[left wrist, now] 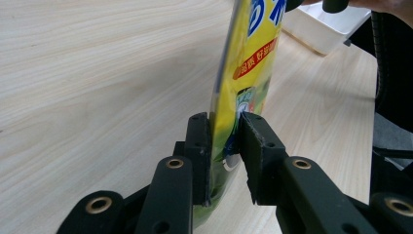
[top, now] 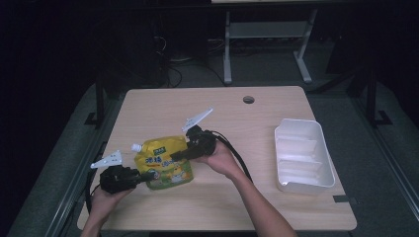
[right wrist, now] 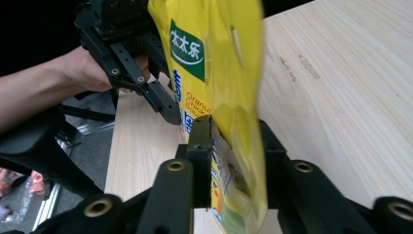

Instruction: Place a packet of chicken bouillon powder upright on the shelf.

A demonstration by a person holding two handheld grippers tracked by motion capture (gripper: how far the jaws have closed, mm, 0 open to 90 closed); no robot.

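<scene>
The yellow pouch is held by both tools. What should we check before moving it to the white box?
1. Left tool pinching the yellow pouch: ok, both pads press its edge.
2. Right tool pinching the pouch: ok, the pouch sits between its pads.
3. White cap on the spout: ok, it looks on.
4. White box free inside: ok, nothing loose in it.
5. Bare table between pouch and box: ok.
6. Pouch lifted off the table: cannot tell.
</scene>
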